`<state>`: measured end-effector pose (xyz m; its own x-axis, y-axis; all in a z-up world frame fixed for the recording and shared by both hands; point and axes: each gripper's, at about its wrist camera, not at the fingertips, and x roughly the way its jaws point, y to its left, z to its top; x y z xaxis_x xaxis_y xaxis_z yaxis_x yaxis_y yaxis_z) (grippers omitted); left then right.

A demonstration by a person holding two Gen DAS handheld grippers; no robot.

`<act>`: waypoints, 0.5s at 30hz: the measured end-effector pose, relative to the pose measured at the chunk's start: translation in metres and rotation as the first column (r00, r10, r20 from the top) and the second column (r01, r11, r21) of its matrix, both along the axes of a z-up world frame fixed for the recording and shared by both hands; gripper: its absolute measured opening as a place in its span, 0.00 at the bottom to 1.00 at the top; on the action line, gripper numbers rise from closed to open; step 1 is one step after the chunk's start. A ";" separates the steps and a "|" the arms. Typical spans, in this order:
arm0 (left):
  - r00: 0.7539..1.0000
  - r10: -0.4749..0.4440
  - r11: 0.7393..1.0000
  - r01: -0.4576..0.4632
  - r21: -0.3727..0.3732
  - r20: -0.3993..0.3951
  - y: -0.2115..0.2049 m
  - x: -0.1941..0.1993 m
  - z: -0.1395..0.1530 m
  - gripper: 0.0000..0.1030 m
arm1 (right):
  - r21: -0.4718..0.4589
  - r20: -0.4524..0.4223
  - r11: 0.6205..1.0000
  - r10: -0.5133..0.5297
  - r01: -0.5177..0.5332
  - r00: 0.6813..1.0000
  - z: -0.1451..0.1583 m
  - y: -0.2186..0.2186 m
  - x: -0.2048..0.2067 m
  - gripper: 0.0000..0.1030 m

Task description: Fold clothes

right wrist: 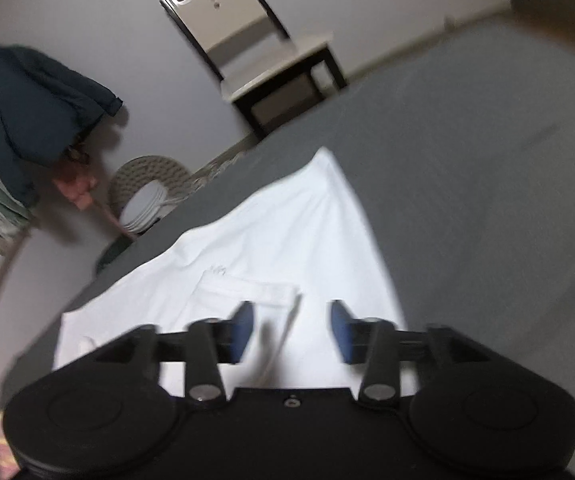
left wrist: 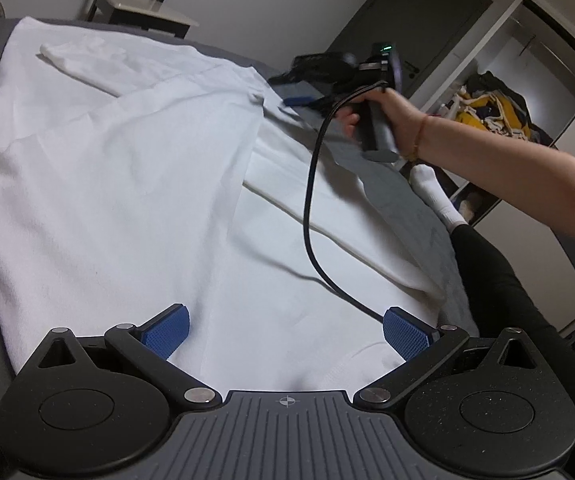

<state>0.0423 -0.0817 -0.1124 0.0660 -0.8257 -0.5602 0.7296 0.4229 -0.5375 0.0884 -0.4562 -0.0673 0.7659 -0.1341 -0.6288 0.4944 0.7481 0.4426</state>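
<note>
Left wrist view: a white garment (left wrist: 127,168) lies spread on a grey bed (left wrist: 407,196); left gripper (left wrist: 287,334) and right gripper (right wrist: 292,330) both gape apart, with a chair (right wrist: 271,56) far off by the wall.

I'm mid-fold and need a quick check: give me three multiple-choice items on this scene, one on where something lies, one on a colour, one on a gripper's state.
1. Where does the white garment lie?
A. on the grey bed
B. on the chair
C. on the floor

2. What colour are the pads of the left gripper?
A. red
B. blue
C. green

3. How do the jaws of the right gripper stand?
A. shut on the garment
B. shut on nothing
C. open

Answers: 1 A, the white cloth is spread flat over the grey surface in both views. 2 B, both pads show blue against the cloth. 3 C, a clear gap with white cloth showing separates the two pads.
</note>
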 end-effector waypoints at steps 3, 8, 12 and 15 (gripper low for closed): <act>1.000 -0.003 1.000 0.003 0.005 -0.015 0.008 0.003 0.008 1.00 | -0.029 0.063 0.990 0.137 -0.136 0.989 0.022 0.021 -0.028 0.44; 0.989 0.137 0.987 -0.131 -0.093 0.055 0.061 0.008 0.042 1.00 | -0.131 0.164 0.917 0.395 -0.377 0.904 0.071 0.075 -0.112 0.47; 0.962 0.141 0.989 -0.125 -0.081 0.232 0.077 -0.013 0.066 1.00 | -0.370 0.081 0.774 0.579 -0.515 0.812 0.120 0.128 -0.180 0.64; 0.908 0.059 0.998 -0.055 -0.023 0.414 0.065 -0.039 0.078 1.00 | -0.522 -0.092 0.599 0.668 -0.607 0.739 0.133 0.170 -0.225 0.68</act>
